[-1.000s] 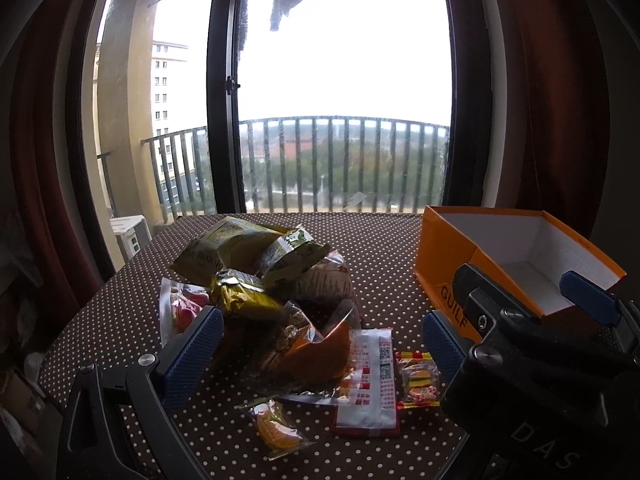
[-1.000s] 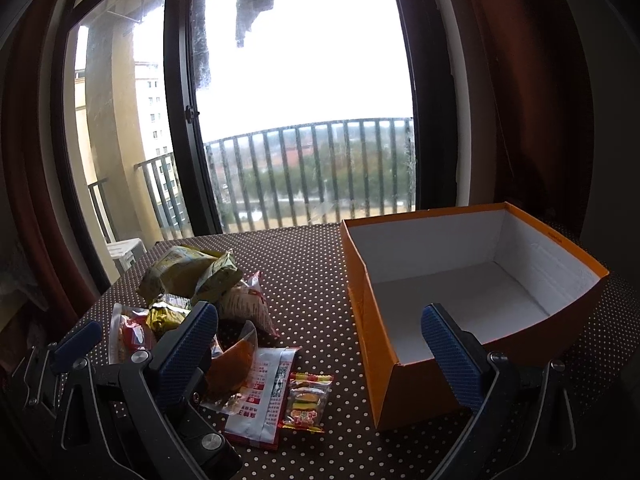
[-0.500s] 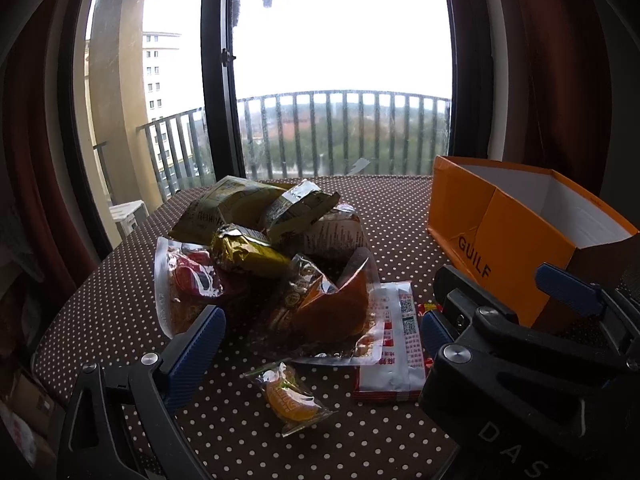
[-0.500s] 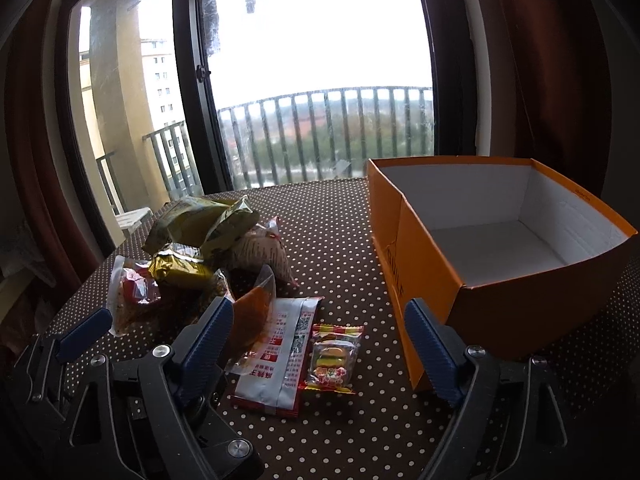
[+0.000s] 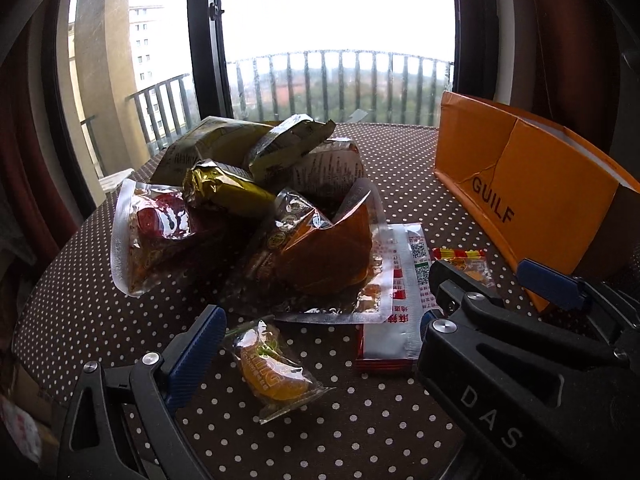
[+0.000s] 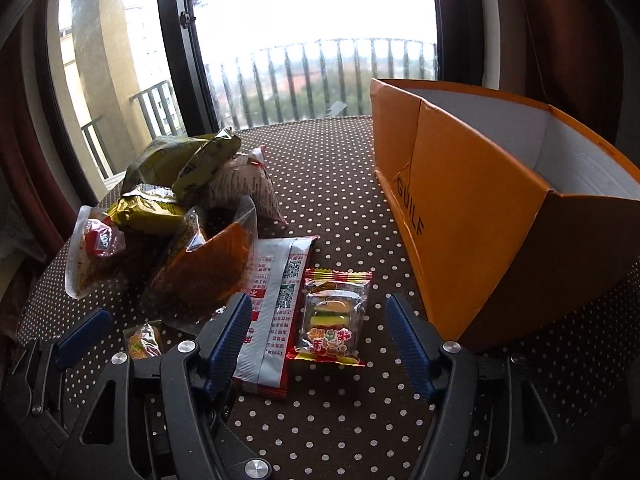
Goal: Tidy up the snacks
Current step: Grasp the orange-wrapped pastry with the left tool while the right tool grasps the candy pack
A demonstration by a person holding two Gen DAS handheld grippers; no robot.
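Snacks crowd your left: orange jelly packet (image 5: 276, 368) between the left gripper's (image 5: 320, 336) spread fingers; right gripper's (image 6: 318, 336) fingers closing around the burger candy (image 6: 332, 316), untouched; orange box (image 6: 472, 216) walls your right.

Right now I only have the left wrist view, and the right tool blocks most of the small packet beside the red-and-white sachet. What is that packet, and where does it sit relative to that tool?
Observer: It is a clear burger gummy packet. It lies flat on the dotted tablecloth, between the fingers of the right tool. The jaws are closing, and the pads are not on it yet.
Operator: Can you see into the orange box?
Observer: Only partly. The orange box has white inner walls and nothing shows above its rim. Its floor is hidden in the right wrist view too.
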